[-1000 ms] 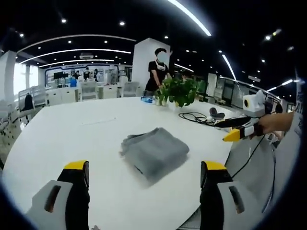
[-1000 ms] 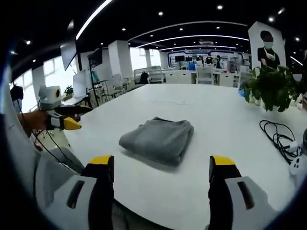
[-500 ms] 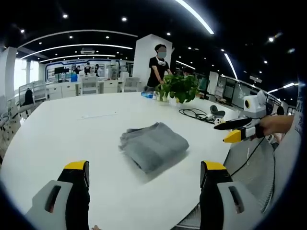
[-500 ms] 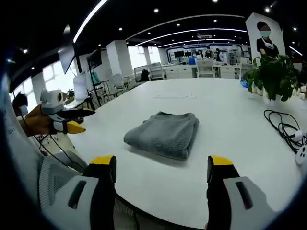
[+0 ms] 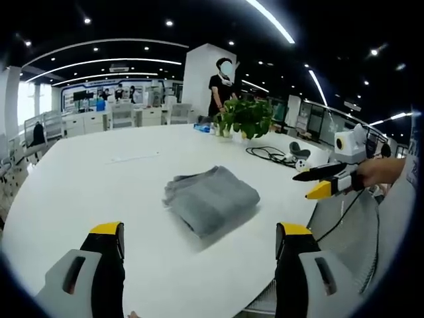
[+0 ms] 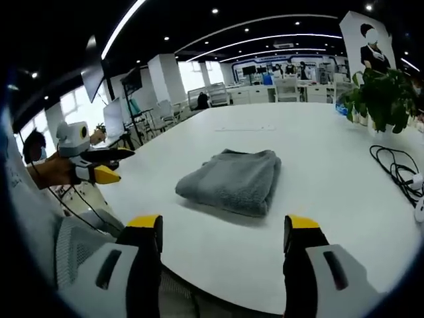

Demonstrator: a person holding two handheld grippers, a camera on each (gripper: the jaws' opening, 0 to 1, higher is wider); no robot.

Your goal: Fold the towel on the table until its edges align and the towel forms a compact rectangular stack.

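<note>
While the left gripper view looks across the white table (image 5: 79,192), the grey towel (image 5: 211,199) lies near the table's middle as a folded, roughly rectangular bundle, well apart from the left gripper (image 5: 199,255), whose yellow-tipped jaws stand wide apart and hold nothing. At the right edge of that view the right gripper (image 5: 321,182) is held off the table's edge in a hand (image 5: 381,171), its tips pointing toward the towel; from this angle the tips seem to stand slightly apart. Beyond the towel stand a potted plant (image 5: 246,119) and a coil of black cable (image 5: 270,154), and a person (image 5: 222,89) stands behind the plant. Seen from the right gripper view, the towel (image 6: 232,180) shows stacked layers with one rounded folded edge, and the right gripper (image 6: 222,252) hovers short of it, jaws spread and empty. The left gripper (image 6: 99,165) is held level off the table's side in a hand (image 6: 50,171). Judging by the stack, the folding looks essentially finished; doing this step well means checking that the edges line up and nudging only a stray corner, keeping both tools back so the towel stays in sight.
</note>
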